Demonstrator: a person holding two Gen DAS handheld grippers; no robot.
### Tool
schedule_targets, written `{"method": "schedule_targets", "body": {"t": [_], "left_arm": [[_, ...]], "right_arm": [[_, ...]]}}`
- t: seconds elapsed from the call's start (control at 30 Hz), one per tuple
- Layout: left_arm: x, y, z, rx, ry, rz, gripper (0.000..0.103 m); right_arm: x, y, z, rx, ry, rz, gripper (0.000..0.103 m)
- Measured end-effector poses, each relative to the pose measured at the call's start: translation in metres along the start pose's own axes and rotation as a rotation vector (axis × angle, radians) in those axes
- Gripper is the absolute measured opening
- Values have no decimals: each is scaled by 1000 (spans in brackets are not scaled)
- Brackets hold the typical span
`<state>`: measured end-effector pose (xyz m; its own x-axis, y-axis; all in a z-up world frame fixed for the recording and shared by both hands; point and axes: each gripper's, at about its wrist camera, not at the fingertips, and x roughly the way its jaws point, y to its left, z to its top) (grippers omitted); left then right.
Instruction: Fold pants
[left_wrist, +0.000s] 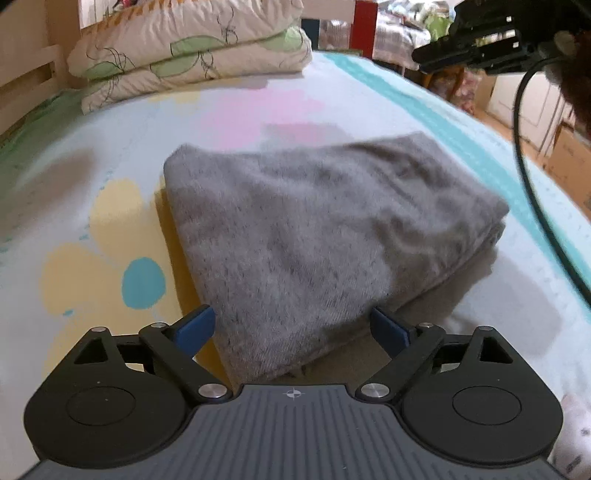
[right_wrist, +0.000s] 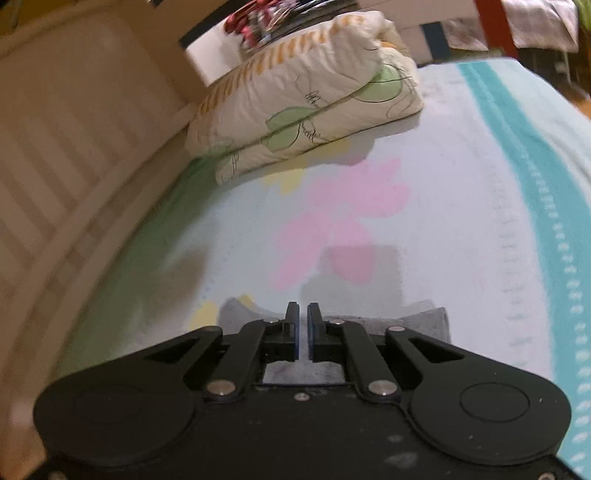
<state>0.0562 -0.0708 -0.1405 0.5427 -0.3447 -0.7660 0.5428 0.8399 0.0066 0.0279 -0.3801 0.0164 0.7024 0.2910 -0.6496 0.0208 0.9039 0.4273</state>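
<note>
Only the left view showed the whole folded grey pants (left_wrist: 325, 236) lying on the bedsheet (left_wrist: 92, 155), left gripper (left_wrist: 293, 326) spread wide around their near corner; the right gripper (right_wrist: 303, 330) hovered nearly closed, empty, over open sheet

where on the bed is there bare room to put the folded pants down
Bare sheet lies between the folded grey pants and the stacked quilt, around the pink flower print. Also left of the pants, on the yellow flower. The head end is crowded by the quilt.
</note>
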Motion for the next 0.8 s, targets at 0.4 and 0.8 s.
{"method": "schedule_targets", "body": {"t": [0.4,0.8], "left_arm": [[10,61,-11,-232,107,33,95],[-23,75,-2,-412,209,-166,95]], "right_arm": [[30,-26,-55,-171,185,-229,22],[48,-2,-82,-370,243,-210,26]]}}
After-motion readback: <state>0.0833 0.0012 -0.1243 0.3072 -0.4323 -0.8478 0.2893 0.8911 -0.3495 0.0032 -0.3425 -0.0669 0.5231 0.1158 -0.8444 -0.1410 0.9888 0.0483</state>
